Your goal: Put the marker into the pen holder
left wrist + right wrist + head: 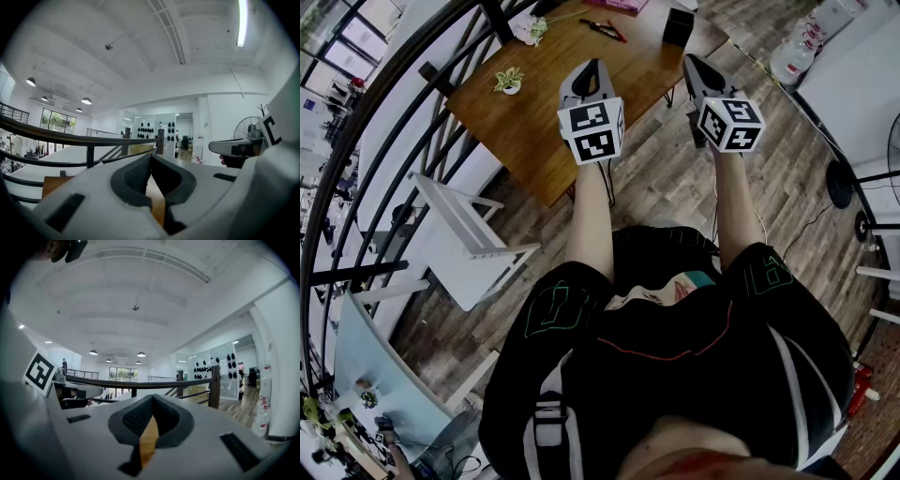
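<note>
A: Location of marker (604, 30)?
B: Flat on tabletop (534, 122), far end, near black pen holder (678, 25), not touching.
A: Claws?
B: Pressed together, empty: left claw (151, 158); right claw (152, 400) likewise. Both well apart from marker.

Wood floor (675, 187), black railing (70, 138), wooden table (534, 112) — white chair (455, 246) near it. White ceiling (140, 47), tube light (241, 23), pendant lamps (86, 101) — windows (58, 121) far back.

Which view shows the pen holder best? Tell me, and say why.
Head view: the black pen holder stands in plain sight at the far end of the wooden table. Both gripper views show only a sliver of wood between their jaws, no holder.
</note>
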Motion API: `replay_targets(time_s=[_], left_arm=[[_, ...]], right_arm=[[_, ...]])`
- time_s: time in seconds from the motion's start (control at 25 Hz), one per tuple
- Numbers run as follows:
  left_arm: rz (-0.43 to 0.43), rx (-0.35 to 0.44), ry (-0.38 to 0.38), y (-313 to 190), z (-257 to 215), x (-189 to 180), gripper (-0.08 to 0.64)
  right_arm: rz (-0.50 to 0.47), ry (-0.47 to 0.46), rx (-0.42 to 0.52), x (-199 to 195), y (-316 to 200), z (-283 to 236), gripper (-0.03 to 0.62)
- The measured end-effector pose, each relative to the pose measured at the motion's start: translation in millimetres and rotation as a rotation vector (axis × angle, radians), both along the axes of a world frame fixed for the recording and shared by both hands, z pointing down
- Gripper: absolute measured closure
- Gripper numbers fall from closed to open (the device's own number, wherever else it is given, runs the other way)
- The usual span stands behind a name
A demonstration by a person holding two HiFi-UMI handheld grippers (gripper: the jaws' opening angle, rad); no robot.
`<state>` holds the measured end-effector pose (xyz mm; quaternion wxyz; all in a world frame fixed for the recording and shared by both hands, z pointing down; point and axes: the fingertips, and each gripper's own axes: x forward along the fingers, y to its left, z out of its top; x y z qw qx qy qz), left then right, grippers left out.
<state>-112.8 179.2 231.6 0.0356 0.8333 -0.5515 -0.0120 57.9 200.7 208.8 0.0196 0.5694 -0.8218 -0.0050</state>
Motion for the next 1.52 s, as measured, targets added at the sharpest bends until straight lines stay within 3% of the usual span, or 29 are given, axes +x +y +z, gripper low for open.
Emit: replay_targets(time_s=[0.76,1.28,1.52], left_arm=[[0.021,-0.045,0.018,9.2,17.9,3.0,0.552],[0.005,-0.041,0.048,0.6,18.1,-1.2,0.552],[-0.040,-0.060,0.044,-10.5,27.4,-18.0,0.552]], right_arm=[[0.045,-0.048,-0.024,12.1,12.8,2.5,0.588],[0.018,0.004,-0.010,9.5,3.4,-8.4,0.588],[-0.020,-0.002,-0.022,-1.3,-13.3,-0.7,0.588]])
